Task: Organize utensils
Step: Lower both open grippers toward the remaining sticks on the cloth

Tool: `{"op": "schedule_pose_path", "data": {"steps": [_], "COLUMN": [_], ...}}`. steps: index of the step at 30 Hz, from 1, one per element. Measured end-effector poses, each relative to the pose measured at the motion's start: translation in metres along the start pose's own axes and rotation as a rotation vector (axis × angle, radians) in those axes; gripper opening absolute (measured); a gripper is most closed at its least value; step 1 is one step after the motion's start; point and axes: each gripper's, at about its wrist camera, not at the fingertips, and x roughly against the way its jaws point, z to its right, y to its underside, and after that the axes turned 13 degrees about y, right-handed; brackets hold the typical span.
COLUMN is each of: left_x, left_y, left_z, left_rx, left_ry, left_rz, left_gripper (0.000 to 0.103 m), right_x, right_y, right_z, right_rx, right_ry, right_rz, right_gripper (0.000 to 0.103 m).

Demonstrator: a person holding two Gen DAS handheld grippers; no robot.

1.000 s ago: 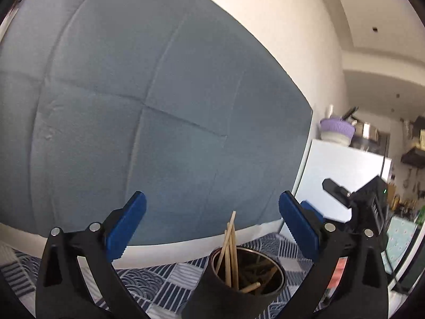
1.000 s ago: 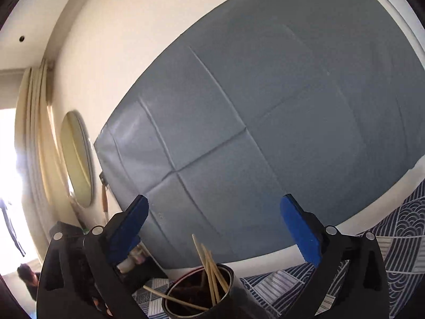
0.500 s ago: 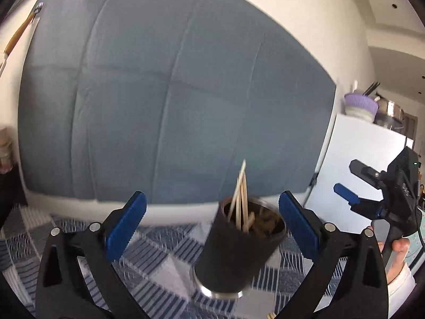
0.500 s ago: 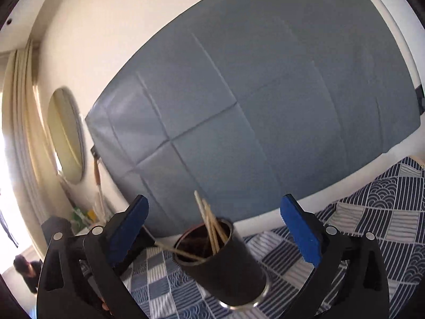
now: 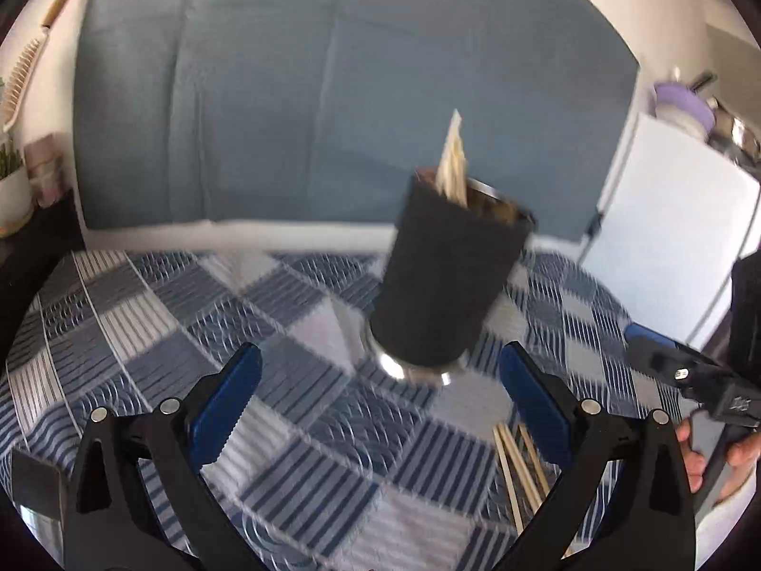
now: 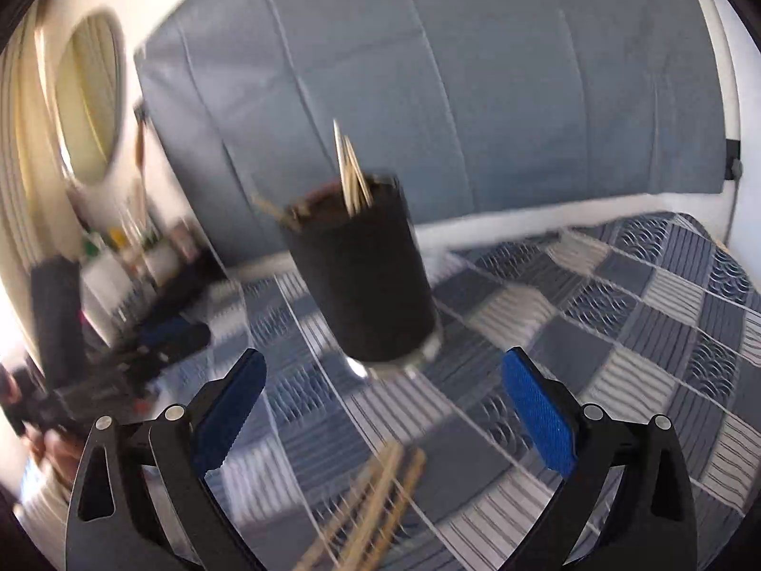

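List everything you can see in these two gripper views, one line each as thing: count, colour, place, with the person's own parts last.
Cup: one, black with a metal base, standing on the cloth ahead of both grippers.
Chopsticks in cup: several, pale wood, exact count unclear.
Loose chopsticks: a few, pale wood, lying on the cloth near the grippers.
Cloth: one, blue and grey check, covering the table.
Sheet: one, grey-blue, on the wall behind.
Mirror: one, round, on the wall.
Fridge: one, white, beside the table.
Left gripper: black, blue pads, open.
Right gripper: black, blue pads, open.
Hand: one, holding the right gripper's handle.
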Motion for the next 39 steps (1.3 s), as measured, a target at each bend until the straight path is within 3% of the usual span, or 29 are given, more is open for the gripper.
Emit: {"op": "schedule_pose_path", "data": {"steps": [3, 7, 12, 16, 20, 27, 30, 34, 39], "left_x": [-0.001, -0.017, -0.039, -0.049, -0.058, -0.073, -0.082, -0.082, -0.077], "left_y": [0.015, 0.033, 0.056, 0.068, 0.07, 0.07, 0.077, 0.081, 0.096], "left_z": [0.011, 0.024, 0.032, 0.04, 0.04, 0.05, 0.053, 0.057, 0.068], "left_rx": [-0.02, -0.054, -0.031, -0.026, 0.008, -0.004, -0.007, -0.069, -0.214], "left_ry": [-0.007, -0.049, -0.024, 0.017, 0.023, 0.042, 0.05, 0.03, -0.006], "left_rz": [-0.048, -0.182, -0.347, -0.427, -0.438, -0.473, -0.505, -0.511, -0.535], "left_gripper": [0.097, 0.097, 0.097, 0.097, 0.097, 0.097, 0.097, 0.097, 0.098], "right_x": [-0.006, -0.017, -0.033, -0.034, -0.034, -0.036, -0.036, -0.034, -0.038], "right_y": [0.016, 0.039, 0.061, 0.074, 0.086, 0.094, 0.097, 0.1, 0.097], "right_z": [-0.001, 0.002, 0.009, 0.008, -0.002, -0.011, -0.013, -0.01, 0.005], "right_rx": [0.055, 0.102, 0.153, 0.213, 0.29, 0.307, 0.331, 0.335, 0.304], "right_ry": [0.041, 0.058, 0.104, 0.14, 0.144, 0.135, 0.172, 0.167, 0.152], "right_rz": [-0.073, -0.181, -0.328, -0.359, -0.376, -0.348, -0.337, -0.322, -0.381], "right_gripper": [0.095, 0.095, 0.095, 0.095, 0.095, 0.095, 0.095, 0.095, 0.095]}}
